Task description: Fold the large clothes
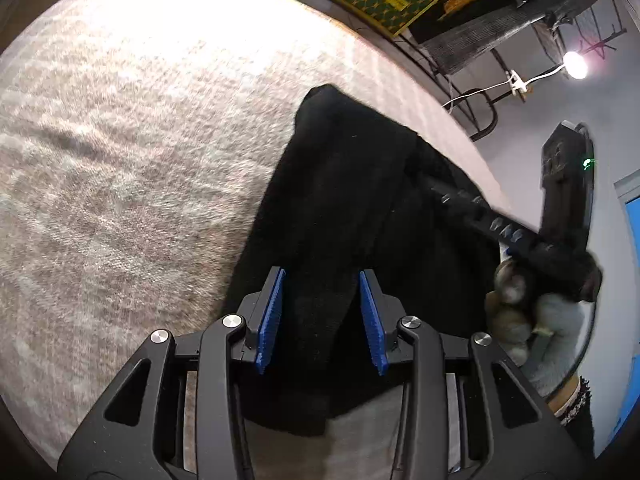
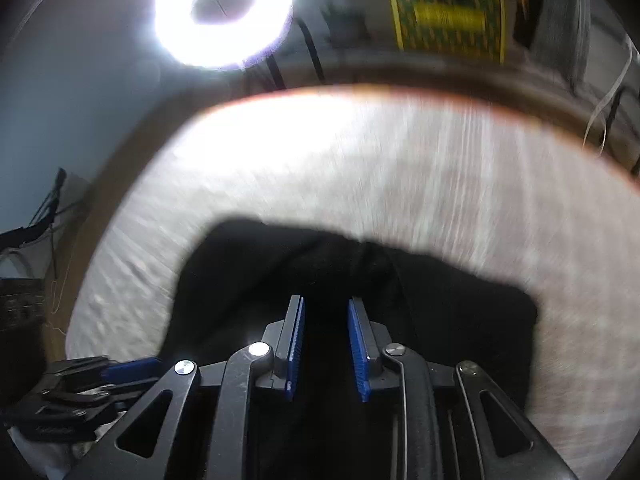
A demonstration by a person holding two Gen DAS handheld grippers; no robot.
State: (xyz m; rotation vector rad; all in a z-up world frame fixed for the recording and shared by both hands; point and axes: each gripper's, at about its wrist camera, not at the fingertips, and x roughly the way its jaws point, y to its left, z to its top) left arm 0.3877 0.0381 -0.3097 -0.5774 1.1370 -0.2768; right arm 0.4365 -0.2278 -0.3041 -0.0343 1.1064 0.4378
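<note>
Both tongs parted: left tongs (image 1: 322,316) straddle a band of black garment (image 1: 340,200), right tongs (image 2: 325,346) over dark cloth, grip uncertain. Garment lies bunched on pale table (image 1: 120,160), right near side. Likely mid-fold; next, clamp edge, carry across.

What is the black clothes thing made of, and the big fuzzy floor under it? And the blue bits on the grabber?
The black garment looks like soft matte fabric, perhaps knit or fleece: it drapes in folds without shine. The surface beneath looks like woven, slightly fuzzy beige cloth or carpet, showing flecked threads. The blue pads look like ribbed rubber or plastic; their ridges show.
</note>
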